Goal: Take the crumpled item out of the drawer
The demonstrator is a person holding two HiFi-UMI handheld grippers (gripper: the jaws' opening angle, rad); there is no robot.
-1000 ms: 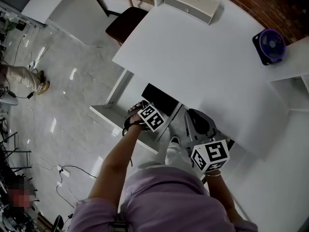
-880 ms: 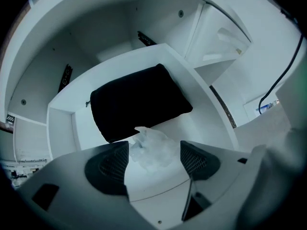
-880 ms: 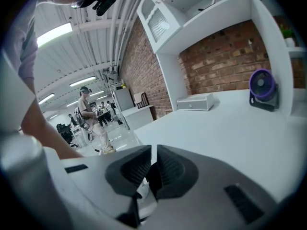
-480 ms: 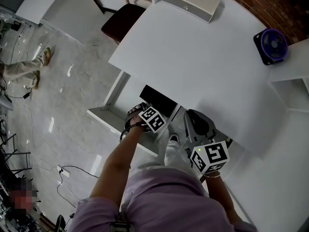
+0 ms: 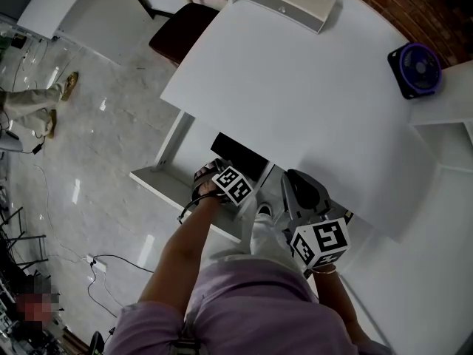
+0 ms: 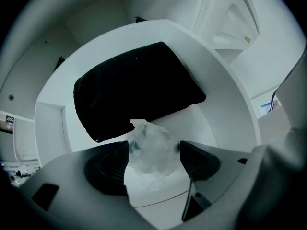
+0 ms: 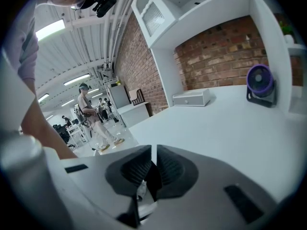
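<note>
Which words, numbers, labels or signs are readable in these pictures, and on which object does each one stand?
No text is readable in any view.
Left marker cube, right marker cube: black-and-white square patterns only, no letters.
Blue label beside the drawer, left gripper view: too small to read.
Sticker at that view's left edge: blurred, unreadable.
Crumpled item: clear plastic, no print visible.

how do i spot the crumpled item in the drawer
Under the front edge of the white desk, the open white drawer holds two things. Next to the flat black item is the crumpled clear plastic wad, between the left gripper's jaws: the only pale, translucent, wrinkled one.
</note>
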